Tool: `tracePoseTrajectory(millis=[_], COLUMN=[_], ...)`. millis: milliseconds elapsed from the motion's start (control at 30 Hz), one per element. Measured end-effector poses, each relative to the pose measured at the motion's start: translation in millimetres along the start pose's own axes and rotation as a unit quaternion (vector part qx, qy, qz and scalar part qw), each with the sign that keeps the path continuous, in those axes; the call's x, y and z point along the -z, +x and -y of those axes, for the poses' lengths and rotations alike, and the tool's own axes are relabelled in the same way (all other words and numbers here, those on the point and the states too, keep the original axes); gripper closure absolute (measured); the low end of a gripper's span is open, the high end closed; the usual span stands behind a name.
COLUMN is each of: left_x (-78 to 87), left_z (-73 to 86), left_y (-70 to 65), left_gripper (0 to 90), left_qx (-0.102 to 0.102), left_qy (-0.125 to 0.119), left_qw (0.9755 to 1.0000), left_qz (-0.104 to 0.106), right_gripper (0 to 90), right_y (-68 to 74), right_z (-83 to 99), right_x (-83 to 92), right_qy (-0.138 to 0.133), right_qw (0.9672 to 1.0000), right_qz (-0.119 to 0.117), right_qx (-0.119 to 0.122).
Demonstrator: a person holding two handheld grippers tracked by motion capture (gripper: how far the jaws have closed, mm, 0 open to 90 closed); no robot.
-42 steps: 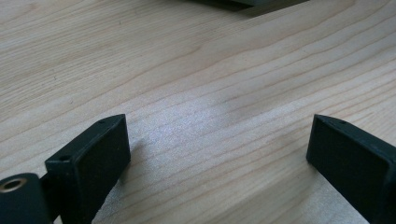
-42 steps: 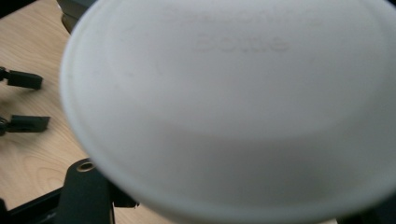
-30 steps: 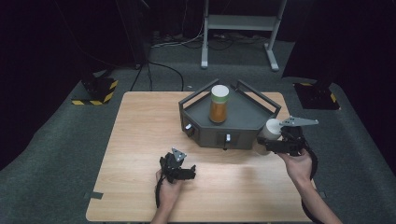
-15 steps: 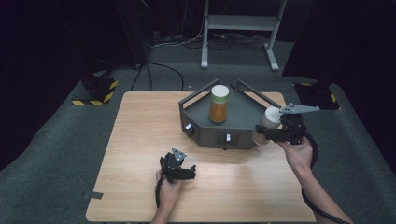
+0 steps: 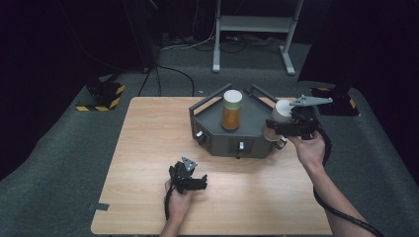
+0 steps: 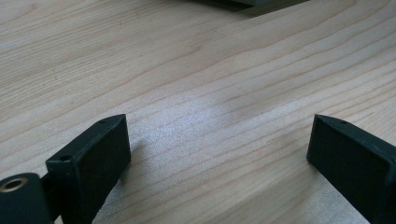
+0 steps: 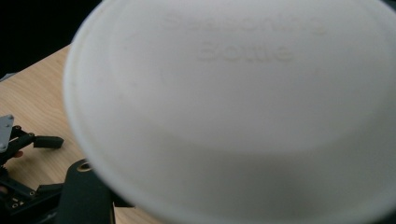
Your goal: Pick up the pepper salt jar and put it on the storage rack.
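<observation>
A seasoning bottle (image 5: 231, 109) with amber contents and a white lid stands upright on the dark grey rack (image 5: 252, 140) at the table's far middle. My right gripper (image 5: 277, 123) hangs over the rack's right edge, shut on a second seasoning bottle (image 5: 282, 110). That bottle's white lid (image 7: 233, 102) faces the right gripper view from very close, with raised lettering on it. My left gripper (image 5: 197, 182) rests on the table near the front edge. Its jaws stand open over bare wood (image 6: 217, 154) with nothing between them.
The rack has raised bars at the back and small knobs (image 5: 240, 146) on its front wall. The wooden table (image 5: 148, 138) spreads wide to the left of the rack. Beyond it lie dark floor, cables and a white frame (image 5: 257, 29).
My right gripper has risen and moved left with the bottle, from beside the rack's right corner to over its right edge. The left gripper has stayed put.
</observation>
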State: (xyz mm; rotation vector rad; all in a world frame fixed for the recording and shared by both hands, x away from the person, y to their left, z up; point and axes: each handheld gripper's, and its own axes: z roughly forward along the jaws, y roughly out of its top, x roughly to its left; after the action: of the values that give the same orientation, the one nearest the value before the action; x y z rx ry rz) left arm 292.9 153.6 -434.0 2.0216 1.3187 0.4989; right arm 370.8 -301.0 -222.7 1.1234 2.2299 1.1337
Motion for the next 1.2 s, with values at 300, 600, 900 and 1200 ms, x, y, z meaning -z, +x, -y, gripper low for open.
tracePoseTrajectory(millis=[300,600,900,1200], left_x=[-0.1,-0.1,-0.3,-0.5], left_z=[-0.1,-0.1,-0.3,-0.2], left_y=[-0.4,-0.3,-0.3,-0.3], left_gripper=[5.9,5.9,5.8,5.8], left_qx=[0.001,0.0,0.0,0.001], left_qy=[0.0,0.0,0.0,-0.001], left_qw=[1.0,1.0,1.0,1.0], left_qz=[-0.001,-0.001,-0.001,0.0], right_gripper=[32.0,32.1,32.1,32.1], right_y=[2.6,1.2,-0.4,1.8], right_z=[-13.1,-25.0,-36.2,-42.7], right_x=[-15.6,-32.3,-52.8,-72.9], right_qy=[0.01,0.023,0.035,0.048], right_qw=[0.9999,0.9995,0.999,0.9975], right_qz=[0.013,0.017,0.024,0.045], right_qx=[-0.005,-0.009,-0.016,-0.026])
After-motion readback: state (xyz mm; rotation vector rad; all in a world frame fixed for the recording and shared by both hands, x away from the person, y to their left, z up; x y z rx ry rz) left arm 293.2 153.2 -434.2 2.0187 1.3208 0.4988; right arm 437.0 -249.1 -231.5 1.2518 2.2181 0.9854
